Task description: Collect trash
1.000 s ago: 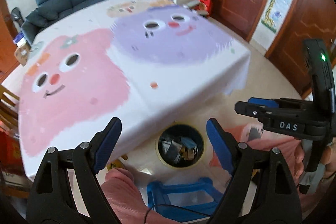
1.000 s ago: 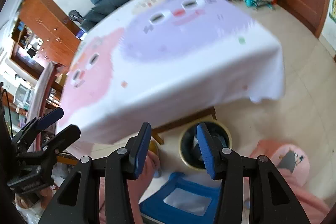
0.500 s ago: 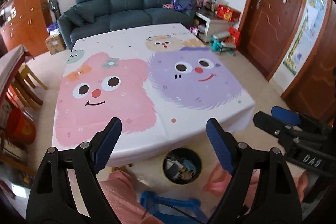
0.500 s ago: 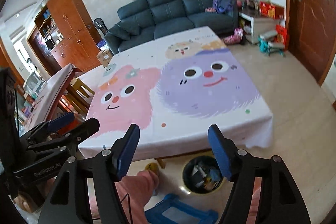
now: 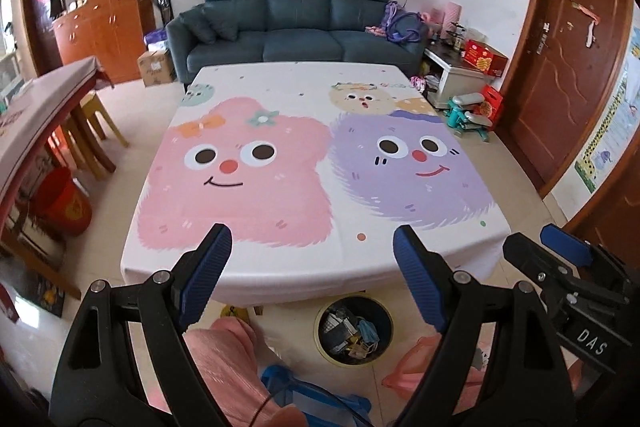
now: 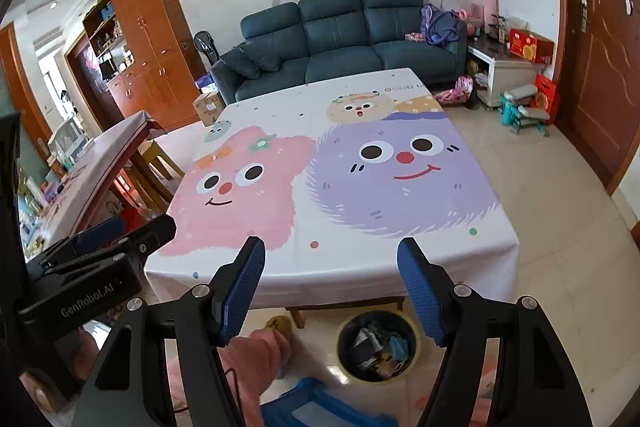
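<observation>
The trash [image 5: 354, 334] is a jumble of light, soft wrappers and a blue face mask, all inside one yellow-rimmed bin [image 5: 322, 345] on the floor under the worktop's [image 5: 312, 187] near edge. Such scraps crumple; pinch a raised fold. No loose trash shows on the worktop. Left tongs [image 5: 312, 277] and right tongs [image 6: 331, 285] both stand apart, holding nothing.

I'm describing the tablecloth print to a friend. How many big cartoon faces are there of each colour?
Pink face: 1
Purple face: 1
Beige face: 1
Total: 3
</observation>
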Tool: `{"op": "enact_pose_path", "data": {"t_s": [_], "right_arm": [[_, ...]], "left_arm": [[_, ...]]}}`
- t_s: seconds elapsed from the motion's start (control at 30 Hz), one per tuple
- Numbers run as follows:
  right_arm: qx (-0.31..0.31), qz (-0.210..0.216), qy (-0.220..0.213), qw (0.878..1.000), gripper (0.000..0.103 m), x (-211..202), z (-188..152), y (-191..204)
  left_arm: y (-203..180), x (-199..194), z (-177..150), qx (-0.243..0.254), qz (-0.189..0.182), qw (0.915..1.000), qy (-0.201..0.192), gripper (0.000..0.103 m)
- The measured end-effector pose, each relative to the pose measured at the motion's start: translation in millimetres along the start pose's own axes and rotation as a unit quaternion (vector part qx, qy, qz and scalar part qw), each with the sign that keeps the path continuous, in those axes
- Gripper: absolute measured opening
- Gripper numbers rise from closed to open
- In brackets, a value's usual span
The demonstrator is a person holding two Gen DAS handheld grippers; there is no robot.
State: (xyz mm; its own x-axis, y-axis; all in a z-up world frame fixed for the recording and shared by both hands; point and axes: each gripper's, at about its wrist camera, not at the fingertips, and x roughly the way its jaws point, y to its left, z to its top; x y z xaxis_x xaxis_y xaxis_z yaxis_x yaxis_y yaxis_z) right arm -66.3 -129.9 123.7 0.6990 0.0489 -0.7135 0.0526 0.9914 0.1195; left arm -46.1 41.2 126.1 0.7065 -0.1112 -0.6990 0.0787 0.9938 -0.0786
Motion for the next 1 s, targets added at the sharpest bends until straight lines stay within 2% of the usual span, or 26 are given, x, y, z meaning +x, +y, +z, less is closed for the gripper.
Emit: {"op": "enact_pose_path", "data": {"t_s": [0.27, 0.5, 1.0], "right_arm": [[-0.012, 0.003, -0.013, 1.000, 0.070, 8, -10, -14], [0.002, 0.012, -0.011, 1.000, 0.070, 13, -18, -29], [-0.020, 0.011, -0.035, 0.999, 0.070, 2, -12, -19]], "left_arm": [[-7, 12, -10, -0.016, 0.009, 0.9998, 0.004, 0.081], [-17, 17, -9, -0.010, 0.013, 0.9998, 0.009, 0.081], [-25, 20, -9, -0.004, 0.014, 0.9998, 0.013, 0.081]]}}
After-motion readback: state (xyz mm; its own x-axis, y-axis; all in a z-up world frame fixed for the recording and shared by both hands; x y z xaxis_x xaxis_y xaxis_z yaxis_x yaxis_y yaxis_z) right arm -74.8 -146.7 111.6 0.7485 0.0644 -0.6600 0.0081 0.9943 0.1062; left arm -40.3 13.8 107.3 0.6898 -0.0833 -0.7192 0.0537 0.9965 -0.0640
